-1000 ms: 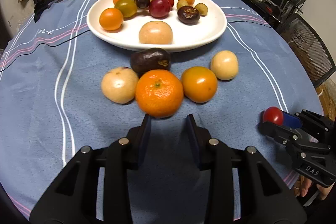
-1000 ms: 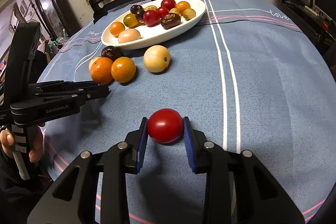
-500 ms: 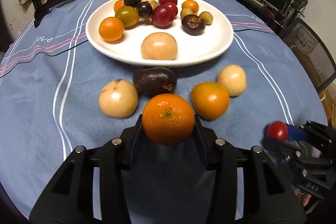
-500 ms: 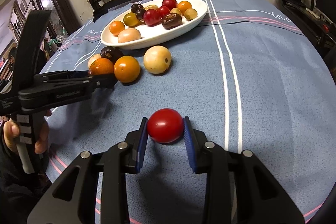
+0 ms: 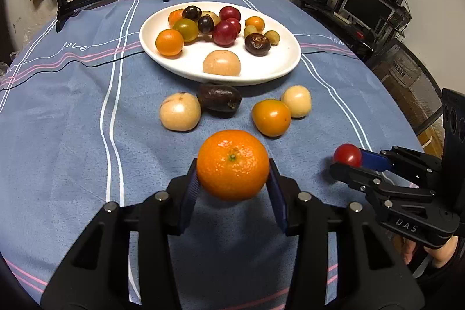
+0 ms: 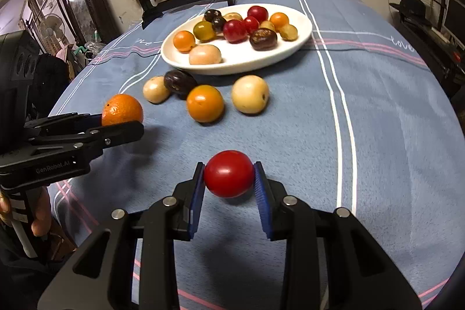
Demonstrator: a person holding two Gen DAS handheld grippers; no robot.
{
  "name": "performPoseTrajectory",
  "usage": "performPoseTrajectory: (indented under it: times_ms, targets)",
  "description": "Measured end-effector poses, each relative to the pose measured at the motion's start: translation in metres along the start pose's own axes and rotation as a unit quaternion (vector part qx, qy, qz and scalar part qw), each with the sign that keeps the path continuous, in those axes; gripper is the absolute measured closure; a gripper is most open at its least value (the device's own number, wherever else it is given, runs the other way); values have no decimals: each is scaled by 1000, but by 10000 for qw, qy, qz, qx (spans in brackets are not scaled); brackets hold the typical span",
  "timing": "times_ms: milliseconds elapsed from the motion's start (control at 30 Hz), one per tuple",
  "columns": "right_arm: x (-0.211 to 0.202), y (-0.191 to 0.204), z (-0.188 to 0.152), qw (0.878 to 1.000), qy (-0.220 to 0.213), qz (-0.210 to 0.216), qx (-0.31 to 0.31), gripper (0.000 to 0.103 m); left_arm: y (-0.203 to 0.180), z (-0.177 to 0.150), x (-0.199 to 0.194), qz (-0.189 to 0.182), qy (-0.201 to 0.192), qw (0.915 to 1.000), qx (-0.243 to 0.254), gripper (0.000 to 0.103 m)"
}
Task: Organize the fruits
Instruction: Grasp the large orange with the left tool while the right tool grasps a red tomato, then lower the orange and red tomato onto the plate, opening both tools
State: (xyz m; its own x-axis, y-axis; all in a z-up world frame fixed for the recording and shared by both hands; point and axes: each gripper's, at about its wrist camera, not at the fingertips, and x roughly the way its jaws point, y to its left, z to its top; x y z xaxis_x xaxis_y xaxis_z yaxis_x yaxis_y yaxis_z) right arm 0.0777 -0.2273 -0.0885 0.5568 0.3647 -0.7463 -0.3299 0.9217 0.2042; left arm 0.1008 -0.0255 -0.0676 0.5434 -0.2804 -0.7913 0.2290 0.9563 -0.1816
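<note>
Left tool (image 5: 233,182) pinching mandarin (image 5: 233,164), right tool (image 6: 229,188) pinching red tomato (image 6: 228,173), both angled down over bare worktop (image 6: 377,150) short of the plate (image 5: 287,60).

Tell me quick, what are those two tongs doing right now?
Left tongs: closed on the mandarin orange, lifted off the cloth.
Right tongs: closed on the red cherry tomato.

Blk grippers (image 5: 232,188), blue pads (image 6: 263,202), silver screws

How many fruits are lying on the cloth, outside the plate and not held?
4: a pale one, a dark one, an orange one and another pale one, all just before the plate.
</note>
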Motion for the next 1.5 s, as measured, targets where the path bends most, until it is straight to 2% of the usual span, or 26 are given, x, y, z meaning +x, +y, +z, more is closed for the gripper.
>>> performPoseTrajectory:
  times_ms: [233,400,567,633,733,900,1033,1100,1133,1333,1400,1500]
  targets:
    - [3,2,19,10000,10,3,-7,69,6,20,-6,-91,-105,9999,69,58]
    - [4,-3,56,9998,-145,-44,-100,69,19,63,2,-99,-167,9998,96,58]
    - [31,1,119,9989,-18,68,-465,69,30,125,36,10,-67,9999,158,58]
    - [53,3,141,9981,154,162,-575,69,34,140,57,93,36,9999,113,58]
    - [75,6,157,9966,252,18,-778,69,39,152,76,59,177,9998,-8,57]
    - [94,2,166,9959,367,-6,-830,69,46,161,88,-26,174,9998,-68,57]
    - [97,2,169,9958,303,-48,-866,68,50,166,90,-90,234,9996,-133,57]
    - [95,3,170,9953,216,-152,-930,53,52,166,88,-153,216,9993,-257,54]
    - [91,3,170,9953,102,-252,-933,42,53,167,82,-215,139,9991,-333,49]
    - [58,0,162,9962,-109,-355,-789,42,47,157,26,-288,-423,9982,-325,43]
    - [42,1,147,9971,-162,-339,-658,42,43,143,8,-193,-578,9977,-307,41]
    - [26,5,119,9989,-140,-216,-390,39,39,111,-11,-64,-714,9969,-330,31]
